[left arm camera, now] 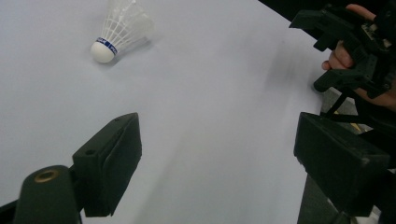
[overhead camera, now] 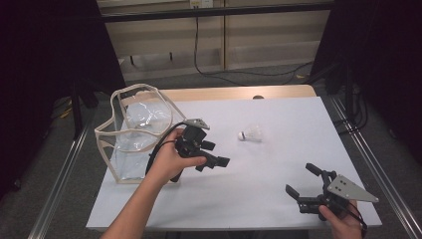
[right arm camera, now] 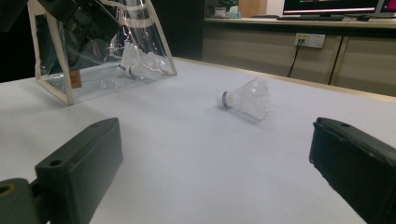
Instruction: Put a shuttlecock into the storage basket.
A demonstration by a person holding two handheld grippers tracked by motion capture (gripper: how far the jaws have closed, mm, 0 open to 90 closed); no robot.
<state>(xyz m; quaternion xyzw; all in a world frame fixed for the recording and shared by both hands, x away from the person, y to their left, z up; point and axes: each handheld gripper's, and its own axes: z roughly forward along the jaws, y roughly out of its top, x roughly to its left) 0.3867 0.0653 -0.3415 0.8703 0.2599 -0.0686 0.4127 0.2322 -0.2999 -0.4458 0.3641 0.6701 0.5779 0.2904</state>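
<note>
One shuttlecock (overhead camera: 250,133) lies on the table (overhead camera: 278,199), another inside the clear bag (overhead camera: 134,130); both grippers (overhead camera: 215,162) (overhead camera: 301,180) spread, empty.

Counter (overhead camera: 259,189): white top, wooden edge along the far side, metal rails on both flanks. Wooden cabinetry (overhead camera: 259,35) stands behind it, with a black cable (overhead camera: 199,59) hanging down to the grey floor. A wall socket (right arm camera: 310,40) and a monitor (right arm camera: 331,6) appear behind.
</note>
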